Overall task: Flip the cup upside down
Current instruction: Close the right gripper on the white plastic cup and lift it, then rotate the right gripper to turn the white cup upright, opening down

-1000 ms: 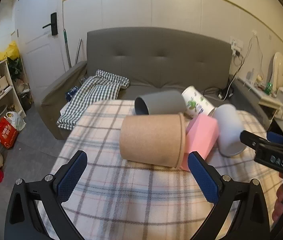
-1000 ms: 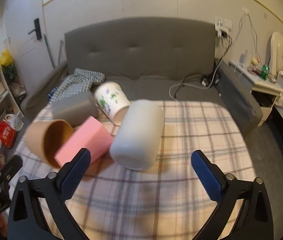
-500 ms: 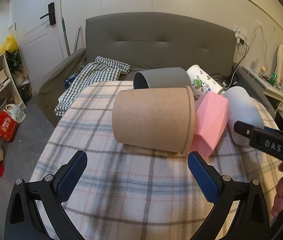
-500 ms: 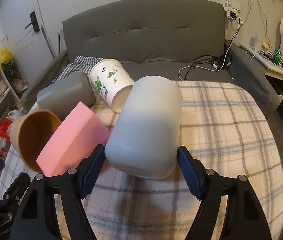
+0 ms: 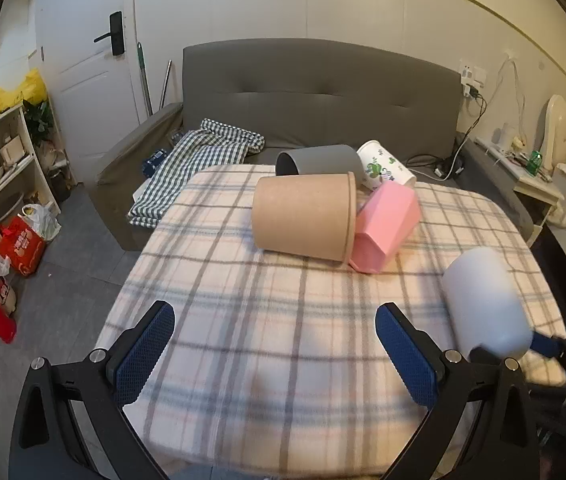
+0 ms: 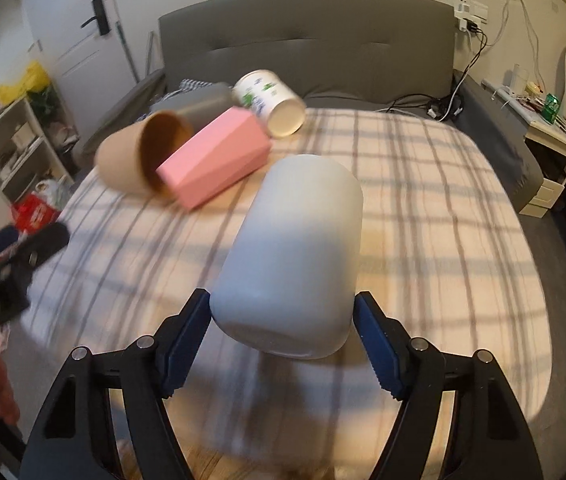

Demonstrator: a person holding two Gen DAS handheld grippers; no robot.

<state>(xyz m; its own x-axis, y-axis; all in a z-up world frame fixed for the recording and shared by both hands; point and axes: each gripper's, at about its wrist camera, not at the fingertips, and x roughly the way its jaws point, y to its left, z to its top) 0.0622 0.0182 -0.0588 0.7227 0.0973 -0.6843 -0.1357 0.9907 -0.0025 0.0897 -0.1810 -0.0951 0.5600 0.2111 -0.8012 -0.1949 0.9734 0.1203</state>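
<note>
A white cup (image 6: 295, 256) lies tilted with its closed bottom pointing away from the right wrist camera. My right gripper (image 6: 283, 344) is shut on the white cup near its rim and holds it above the plaid table. The cup also shows in the left wrist view (image 5: 483, 300) at the right. My left gripper (image 5: 275, 352) is open and empty over the near part of the table. A brown paper cup (image 5: 303, 216) lies on its side ahead of it.
A pink box (image 5: 387, 224), a grey cup (image 5: 319, 160) and a white cup with green print (image 5: 383, 168) lie on their sides at the far side of the plaid table (image 5: 263, 320). A grey sofa (image 5: 323, 92) stands behind. A shelf (image 5: 3, 160) is at the left.
My right gripper closed on the white cup and lifted it back away from the other cups. My left gripper pulled back from the brown cup and stayed open.
</note>
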